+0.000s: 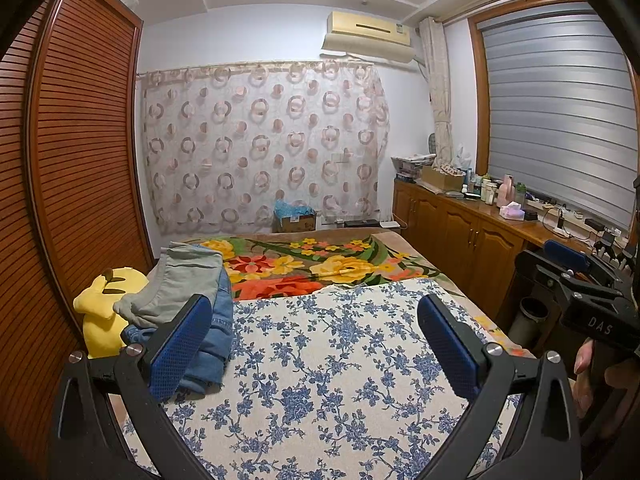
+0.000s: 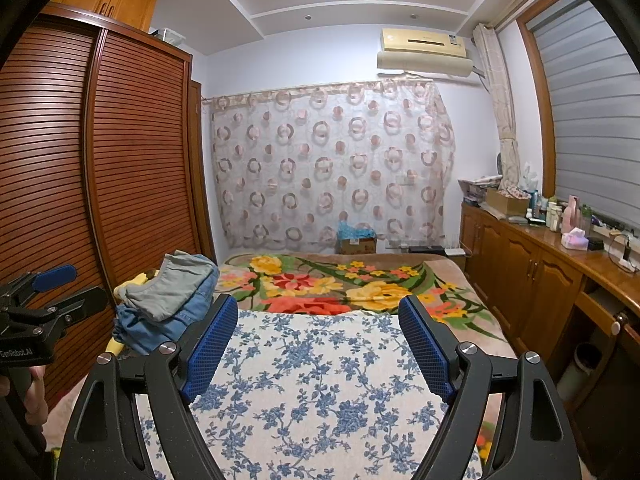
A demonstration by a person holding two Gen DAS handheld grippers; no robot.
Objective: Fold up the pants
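Denim and grey pants point(image 1: 188, 300) sit heaped at ten o'clock on the bed point(image 1: 320, 380), both tools point(image 1: 316, 344) point(image 2: 316, 344) spread apart, holding nothing, hovering over the floral cloth.

Bed point(image 2: 460, 276) carries floral blanket point(image 2: 320, 284), blue-flowered cloth point(image 2: 320, 380), heaped pants point(image 2: 172, 300) and yellow plush toy point(image 1: 100, 312) at left edge

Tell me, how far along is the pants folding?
A pile of grey pants on blue jeans sits at the bed's left edge, by a yellow plush. Both tongs, left and right, hang open and empty. This fits a finished stack or one waiting.
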